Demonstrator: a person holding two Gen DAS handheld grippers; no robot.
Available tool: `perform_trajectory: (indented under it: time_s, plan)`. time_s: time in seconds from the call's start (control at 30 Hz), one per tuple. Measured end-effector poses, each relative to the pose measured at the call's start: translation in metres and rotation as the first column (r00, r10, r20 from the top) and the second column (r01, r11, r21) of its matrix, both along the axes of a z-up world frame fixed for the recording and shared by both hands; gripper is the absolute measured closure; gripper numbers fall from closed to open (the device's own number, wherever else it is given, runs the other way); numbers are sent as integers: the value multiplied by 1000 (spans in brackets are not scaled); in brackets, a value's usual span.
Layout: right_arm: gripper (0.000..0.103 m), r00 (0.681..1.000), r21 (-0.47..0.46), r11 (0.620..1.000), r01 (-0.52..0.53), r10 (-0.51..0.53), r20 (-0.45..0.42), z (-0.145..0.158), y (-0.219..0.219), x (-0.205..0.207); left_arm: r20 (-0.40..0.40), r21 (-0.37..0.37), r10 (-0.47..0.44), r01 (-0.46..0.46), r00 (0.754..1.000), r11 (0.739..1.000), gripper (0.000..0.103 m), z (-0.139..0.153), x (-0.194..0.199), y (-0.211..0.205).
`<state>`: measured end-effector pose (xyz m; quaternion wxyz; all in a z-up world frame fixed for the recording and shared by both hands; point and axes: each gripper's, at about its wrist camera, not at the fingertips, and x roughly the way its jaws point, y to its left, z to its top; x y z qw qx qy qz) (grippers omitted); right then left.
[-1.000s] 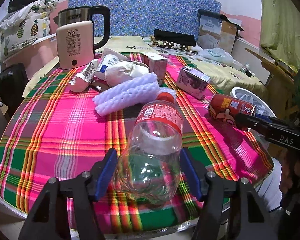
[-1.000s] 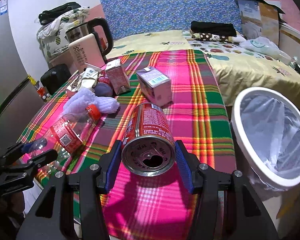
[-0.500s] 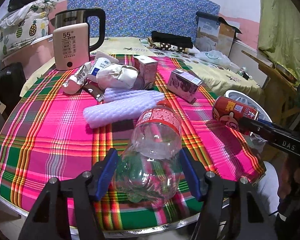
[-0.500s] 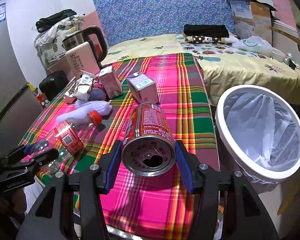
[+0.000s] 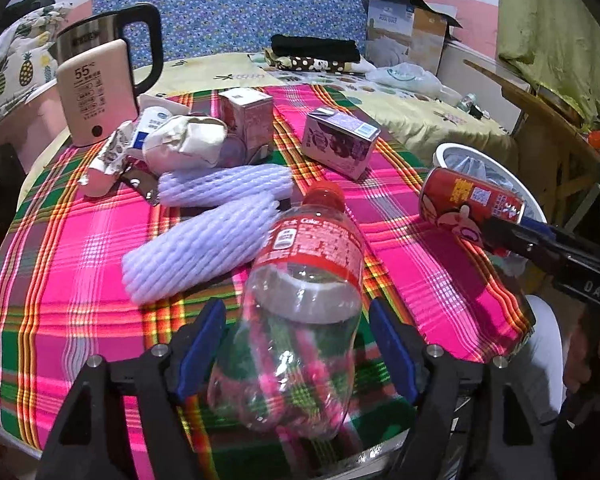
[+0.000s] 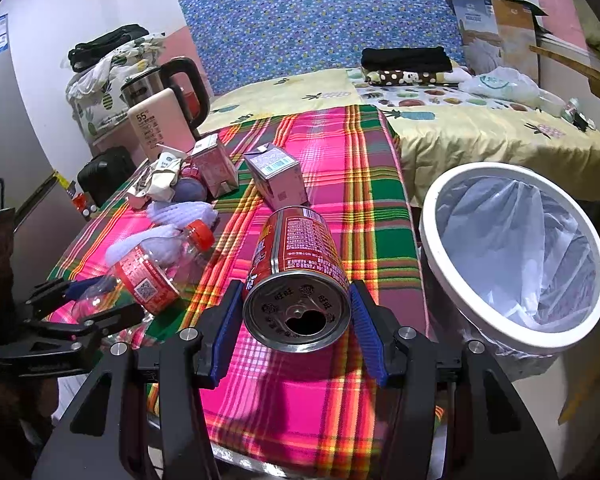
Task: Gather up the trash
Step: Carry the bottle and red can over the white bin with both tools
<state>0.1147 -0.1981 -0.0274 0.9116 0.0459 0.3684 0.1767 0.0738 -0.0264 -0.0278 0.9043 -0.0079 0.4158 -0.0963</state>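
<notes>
The left gripper [image 5: 296,344], whose jaws have just been opening, has an empty clear bottle [image 5: 300,312] between them above the plaid tablecloth [image 5: 60,248]; its red label reads "Coke", and whether the pads press it I cannot tell. The right gripper [image 6: 296,320] pinches a red can [image 6: 296,276] with Chinese print beside the white lined bin [image 6: 512,256]. The kettle base [image 5: 96,96] reads "55".

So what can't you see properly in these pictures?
- Bin: in the left wrist view the can and right gripper cover most of it.
- Bottle: whether anything is left inside cannot be told in either view; the plaid cloth shows through it.
- Small print on the can: too small, right wrist view.
- Wrappers by the kettle: piled together, so some are hidden.
- Table legs: cut off at the bottom edge.
</notes>
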Motion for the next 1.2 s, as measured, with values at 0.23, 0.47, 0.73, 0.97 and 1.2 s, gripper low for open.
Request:
perform_trajectory:
  time_s: [0.23,0.47,0.73,0.97,1.2]
  plan:
    - [49,1000,6,1000,21,-21,12,4,-9,-2,63,-2,-11,12,998,1000,37,11,-3,-12]
    - [49,998,11,998,57,-57,35,10,-23,-2,121,-15,-41,43,992,999,39,30,9,-28]
    - [49,991,8,993,119,-119,56,15,-45,-3,170,-43,-99,108,980,993,39,48,22,-52]
    - [49,976,-3,978,206,-206,72,19,-73,-3,206,-52,-194,208,959,977,39,61,40,-90]
    - [49,955,-14,956,294,-293,45,12,-101,-1,202,-62,-295,313,934,948,39,60,60,-140]
